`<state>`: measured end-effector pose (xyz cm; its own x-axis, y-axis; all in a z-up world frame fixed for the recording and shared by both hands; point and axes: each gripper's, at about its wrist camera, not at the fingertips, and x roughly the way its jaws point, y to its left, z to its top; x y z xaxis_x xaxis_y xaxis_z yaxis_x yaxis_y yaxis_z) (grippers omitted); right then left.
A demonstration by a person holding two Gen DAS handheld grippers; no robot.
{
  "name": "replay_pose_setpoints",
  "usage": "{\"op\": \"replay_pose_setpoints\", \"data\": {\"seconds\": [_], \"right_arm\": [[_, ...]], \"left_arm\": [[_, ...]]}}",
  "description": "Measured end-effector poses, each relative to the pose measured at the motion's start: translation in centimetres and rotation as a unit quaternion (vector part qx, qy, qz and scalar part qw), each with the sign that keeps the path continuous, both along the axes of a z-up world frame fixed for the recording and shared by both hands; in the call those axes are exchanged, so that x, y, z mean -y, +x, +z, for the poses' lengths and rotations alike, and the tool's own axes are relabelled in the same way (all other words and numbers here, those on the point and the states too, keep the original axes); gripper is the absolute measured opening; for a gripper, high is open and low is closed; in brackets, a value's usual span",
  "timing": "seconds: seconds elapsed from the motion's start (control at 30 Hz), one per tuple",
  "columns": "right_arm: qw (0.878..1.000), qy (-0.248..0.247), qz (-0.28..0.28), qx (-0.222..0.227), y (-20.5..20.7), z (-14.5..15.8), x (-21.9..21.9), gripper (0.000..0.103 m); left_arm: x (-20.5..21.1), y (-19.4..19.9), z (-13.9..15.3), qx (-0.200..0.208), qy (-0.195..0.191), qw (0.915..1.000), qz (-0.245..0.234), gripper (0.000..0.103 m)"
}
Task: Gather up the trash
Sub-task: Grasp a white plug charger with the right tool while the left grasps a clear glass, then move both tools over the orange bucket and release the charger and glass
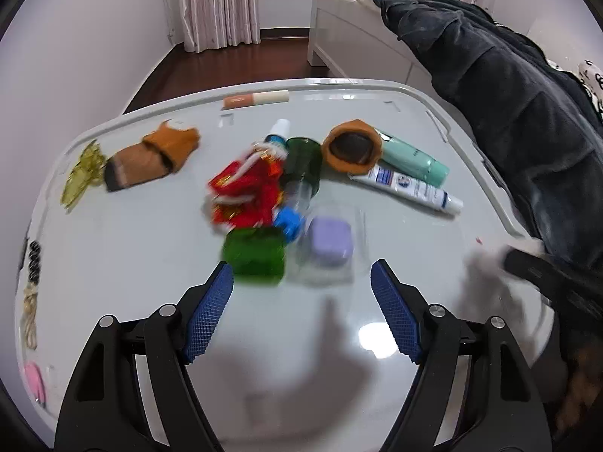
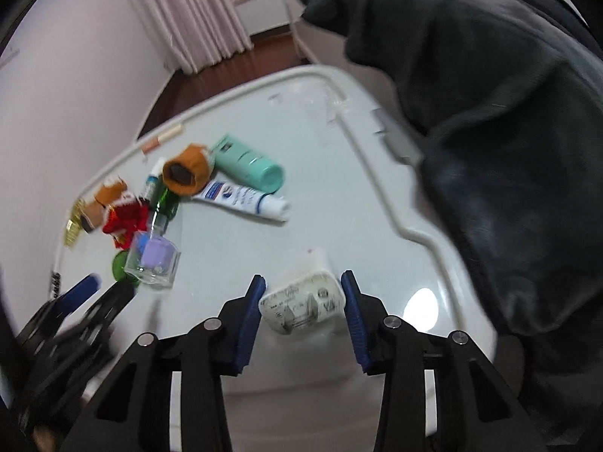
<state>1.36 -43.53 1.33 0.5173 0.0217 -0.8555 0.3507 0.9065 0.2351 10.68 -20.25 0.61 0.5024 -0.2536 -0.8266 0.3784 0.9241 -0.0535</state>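
The pale tabletop has a raised rim; bare room lies from 5 to 7 o'clock, while a dark garment hangs over its 2 o'clock edge. A clear box at 9 o'clock holds a lilac block. The right tool stands partly closed around a crumpled white packet; whether the pads press it I cannot tell. The left tool is spread wide, holding nothing, before a green piece.
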Motion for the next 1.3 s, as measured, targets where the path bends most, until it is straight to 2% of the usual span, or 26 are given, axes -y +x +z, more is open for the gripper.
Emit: {"op": "replay_pose_setpoints", "data": {"seconds": [0.1,0.23,0.33,0.5,0.53,0.6,0.67,0.7,0.77,0.8,0.83,1.0,1.17,1.2,1.23,1.3], "right_arm": [[1.000,0.000,-0.004,0.015,-1.5,0.7,1.2,0.040],[1.000,0.007,-0.005,0.017,-1.5,0.4,1.9,0.040],[1.000,0.017,-0.002,0.016,-1.1,0.2,1.9,0.040],[0.999,0.021,0.008,0.024,-1.2,0.6,1.1,0.040],[0.999,0.022,0.009,0.026,-1.3,0.6,0.9,0.040],[0.999,0.023,0.013,0.027,-1.1,0.7,0.6,0.040],[0.999,0.025,0.015,0.027,-1.0,0.6,0.4,0.040],[0.999,0.027,0.016,0.027,-0.9,0.6,0.3,0.040],[0.999,0.026,0.017,0.028,-0.9,0.6,0.2,0.040],[0.999,0.025,0.017,0.028,-0.8,0.6,0.2,0.040],[0.999,0.026,0.018,0.027,-0.7,0.5,0.1,0.040],[0.999,0.029,0.022,0.031,-0.9,0.8,-0.2,0.040],[0.998,0.045,0.042,0.032,-1.2,1.2,-1.8,0.040],[0.997,0.046,0.048,0.031,-1.4,1.3,-2.4,0.040],[0.997,0.049,0.056,0.032,-1.5,1.4,-3.0,0.040],[0.995,0.057,0.072,0.035,-2.0,1.8,-4.5,0.040]], "left_arm": [[1.9,1.3,-1.0,0.000,0.012,0.9999,-0.002,0.077],[4.5,1.6,-2.1,0.054,0.068,0.9962,-0.005,0.079],[4.8,1.1,-2.5,0.078,0.083,0.9935,-0.005,0.072],[4.0,1.2,-2.1,0.078,0.064,0.9948,-0.004,0.074],[3.9,1.4,-2.2,0.075,0.070,0.9947,-0.004,0.081],[3.6,2.3,-3.0,0.046,0.069,0.9965,-0.006,0.087],[2.5,3.6,-3.9,-0.003,0.040,0.9992,0.003,0.087],[2.2,3.9,-4.0,-0.008,0.029,0.9995,0.006,0.087],[2.2,3.8,-3.8,0.000,0.035,0.9994,0.006,0.080],[2.4,3.7,-3.8,0.004,0.037,0.9993,0.002,0.067],[2.5,3.4,-3.6,0.012,0.036,0.9993,-0.007,0.047],[1.7,1.7,-2.5,0.016,0.029,0.9993,-0.013,0.046],[-1.5,0.2,1.8,0.000,-0.014,0.9997,-0.022,0.047],[-2.1,0.4,2.2,-0.014,-0.015,0.9996,-0.021,0.046],[-3.3,1.2,2.5,-0.053,-0.025,0.9982,-0.014,0.046],[-5.0,1.7,3.2,-0.089,-0.051,0.9947,0.003,0.046]]}}
